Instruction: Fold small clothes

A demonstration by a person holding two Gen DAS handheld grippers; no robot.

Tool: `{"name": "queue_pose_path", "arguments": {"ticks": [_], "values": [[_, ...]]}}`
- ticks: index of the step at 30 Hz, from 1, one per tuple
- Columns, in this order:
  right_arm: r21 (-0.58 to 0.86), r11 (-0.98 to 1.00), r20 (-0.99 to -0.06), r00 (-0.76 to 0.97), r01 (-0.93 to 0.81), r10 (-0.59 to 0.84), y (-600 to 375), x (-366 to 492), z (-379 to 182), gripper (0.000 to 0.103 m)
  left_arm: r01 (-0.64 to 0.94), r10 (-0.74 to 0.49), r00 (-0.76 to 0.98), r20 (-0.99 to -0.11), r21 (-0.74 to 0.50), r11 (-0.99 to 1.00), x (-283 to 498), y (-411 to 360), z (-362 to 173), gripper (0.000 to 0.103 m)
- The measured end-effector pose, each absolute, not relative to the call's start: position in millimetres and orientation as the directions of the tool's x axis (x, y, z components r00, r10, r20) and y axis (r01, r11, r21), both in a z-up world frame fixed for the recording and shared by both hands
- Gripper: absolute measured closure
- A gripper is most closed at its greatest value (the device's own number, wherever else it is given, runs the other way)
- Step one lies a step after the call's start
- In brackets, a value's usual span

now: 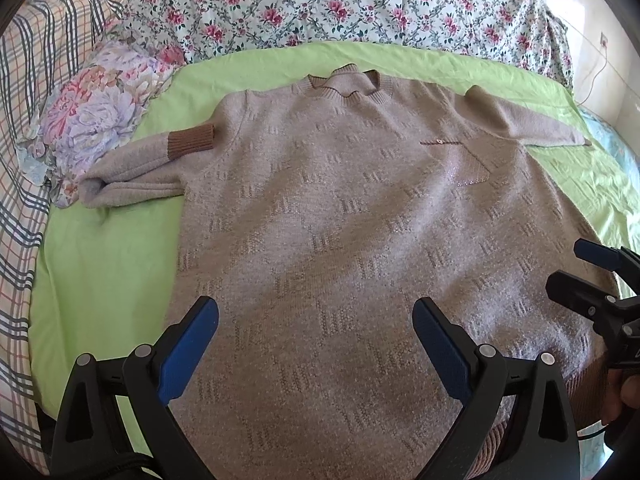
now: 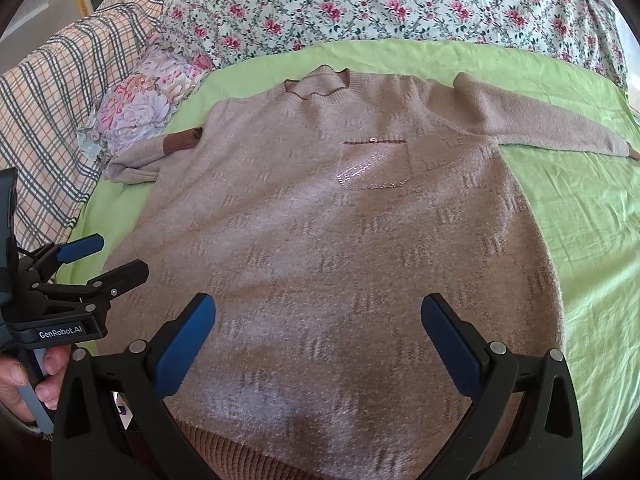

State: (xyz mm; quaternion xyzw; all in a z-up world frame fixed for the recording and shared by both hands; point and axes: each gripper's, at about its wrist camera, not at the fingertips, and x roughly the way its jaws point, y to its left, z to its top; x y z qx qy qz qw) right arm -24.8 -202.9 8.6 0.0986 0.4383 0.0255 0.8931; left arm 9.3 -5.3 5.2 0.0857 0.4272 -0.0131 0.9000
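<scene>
Now sweater [image 1: 340, 208] lies flat; sleeves spread.

Green sheet [image 1: 100, 272], floral quilt [image 1: 320, 0], plaid blanket [image 1: 36, 92]

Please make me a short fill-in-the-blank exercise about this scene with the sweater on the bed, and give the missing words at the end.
1. The sweater lies flat on a ____ sheet.
2. The left sleeve is folded back, so its ____ cuff lies near the shoulder.
3. Both the left gripper and the right gripper have their fingers ____.
4. The chest pocket is closed with one small ____.

Missing words: green; brown; open; button
</scene>
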Motion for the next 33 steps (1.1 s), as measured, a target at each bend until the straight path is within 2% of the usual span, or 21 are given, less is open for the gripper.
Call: {"name": "queue_pose_path", "arguments": {"ticks": [6, 12, 16, 19, 22, 24, 27, 33], "values": [[0.215, 0.972, -0.768, 0.630, 0.091, 0.111, -229, -24, 9, 0.001, 0.084, 0.004, 0.626, -0.780, 0.072, 0.994, 27, -1, 6, 0.005], [0.296, 0.941, -0.742, 0.661, 0.166, 0.116, -284, -21, 13, 0.001, 0.060, 0.033, 0.652, -0.758, 0.095, 0.994, 49, 2, 10, 0.005], [0.317, 0.915, -0.728, 0.683, 0.250, 0.066, -341, -16, 21, 0.001, 0.046, 0.050, 0.650, -0.759, 0.104, 0.994, 68, 3, 14, 0.005], [0.353, 0.880, -0.707, 0.706, 0.317, 0.029, -395, -10, 27, 0.007, 0.033, 0.056, 0.654, -0.755, 0.103, 0.994, 85, 3, 18, 0.005], [0.410, 0.812, -0.684, 0.729, 0.415, -0.027, -466, -3, 32, 0.016, 0.023, 0.071, 0.647, -0.759, 0.112, 0.993, 102, 2, 18, 0.005], [0.462, 0.734, -0.673, 0.736, 0.499, -0.077, -523, 3, 30, 0.030, 0.017, 0.075, 0.643, -0.762, 0.112, 0.994, 113, 0, 18, 0.005], [0.504, 0.636, -0.670, 0.729, 0.585, -0.139, -587, 11, 25, 0.042, 0.013, 0.080, 0.625, -0.777, 0.113, 0.993, 128, -3, 11, 0.005], [0.547, 0.495, -0.665, 0.710, 0.675, -0.232, -685, 40, 11, 0.044, 0.020, 0.091, 0.582, -0.808, 0.127, 0.992, 151, -11, -8, 0.005]]}}
